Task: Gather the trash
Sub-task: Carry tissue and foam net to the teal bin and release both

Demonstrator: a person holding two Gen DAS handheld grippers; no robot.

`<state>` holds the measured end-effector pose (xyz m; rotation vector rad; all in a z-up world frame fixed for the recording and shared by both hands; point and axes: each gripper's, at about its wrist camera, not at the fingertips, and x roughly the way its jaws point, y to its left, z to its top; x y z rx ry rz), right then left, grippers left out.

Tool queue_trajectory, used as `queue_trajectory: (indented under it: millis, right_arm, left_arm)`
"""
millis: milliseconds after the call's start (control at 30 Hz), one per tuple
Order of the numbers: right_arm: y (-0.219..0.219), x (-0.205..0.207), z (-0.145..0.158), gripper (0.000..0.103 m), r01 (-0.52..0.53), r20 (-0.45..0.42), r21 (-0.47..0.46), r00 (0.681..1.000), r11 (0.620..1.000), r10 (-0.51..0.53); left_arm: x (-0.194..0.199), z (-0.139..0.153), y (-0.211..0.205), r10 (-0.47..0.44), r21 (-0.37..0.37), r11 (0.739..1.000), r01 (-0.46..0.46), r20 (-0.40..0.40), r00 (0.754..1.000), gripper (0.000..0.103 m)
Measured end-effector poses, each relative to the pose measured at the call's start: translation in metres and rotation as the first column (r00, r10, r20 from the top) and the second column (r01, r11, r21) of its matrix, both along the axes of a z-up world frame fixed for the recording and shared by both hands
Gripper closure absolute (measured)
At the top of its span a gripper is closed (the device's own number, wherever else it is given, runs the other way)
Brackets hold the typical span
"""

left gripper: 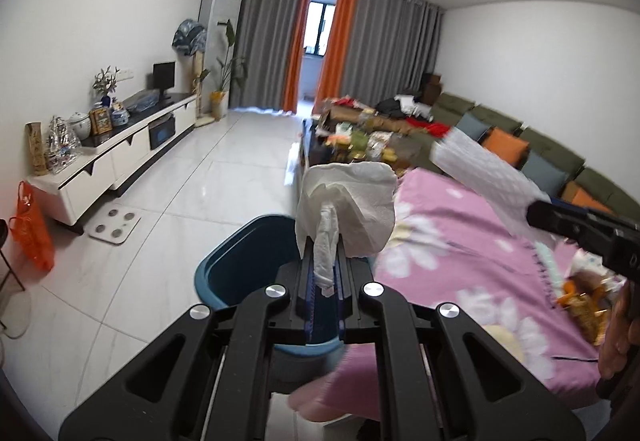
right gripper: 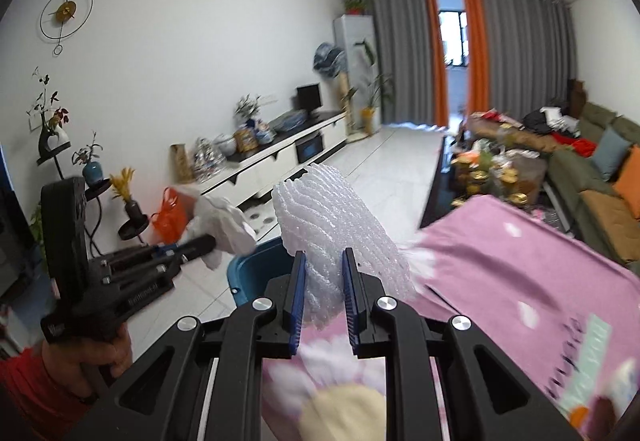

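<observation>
Trash is in both grips: a crumpled white paper tissue (left gripper: 346, 213) pinched between the narrow jaws of the left gripper (left gripper: 322, 273), and a white foam mesh sleeve (right gripper: 340, 225) squeezed between the right gripper (right gripper: 324, 281) jaws. Just beyond and below both jaw pairs sits the blue plastic bin (left gripper: 240, 265); neither piece is dropped yet, and food wrappers (left gripper: 588, 293) remain on the pink flowered cloth (left gripper: 460, 241).

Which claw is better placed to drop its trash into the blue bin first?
Probably the left claw: its crumpled white tissue hangs over the blue plastic bin, while the right claw's white foam net sits nearer the pink cloth.
</observation>
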<state>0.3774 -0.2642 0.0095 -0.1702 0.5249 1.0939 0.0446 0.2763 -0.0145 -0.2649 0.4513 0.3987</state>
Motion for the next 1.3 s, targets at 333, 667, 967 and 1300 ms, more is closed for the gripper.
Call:
queue_trajectory:
  millis: [333, 667, 967, 1300]
  right_arm:
    - [0.100, 0.041, -0.035, 0.087, -0.073, -0.175, -0.088, 0.983, 0.993, 0.056]
    - [0.153, 0.061, -0.062, 0.087, -0.089, -0.302, -0.184, 0.953, 0.979, 0.030]
    - [0.170, 0.077, -0.100, 0.087, -0.100, -0.440, -0.232, 0.898, 0.967, -0.013]
    - [0.175, 0.082, -0.114, 0.076, -0.092, -0.471, -0.273, 0.881, 0.958, -0.050]
  left_arm:
    - [0.068, -0.043, 0.053, 0.051, -0.037, 0.998, -0.058, -0.164, 0.985, 0.095]
    - [0.123, -0.086, 0.067, 0.061, -0.048, 0.996, -0.079, -0.291, 0.955, 0.095]
    - [0.158, -0.117, 0.072, 0.056, -0.063, 0.994, -0.084, -0.351, 0.935, 0.095]
    - [0.184, -0.140, 0.075, 0.052, -0.078, 0.993, -0.091, -0.400, 0.915, 0.090]
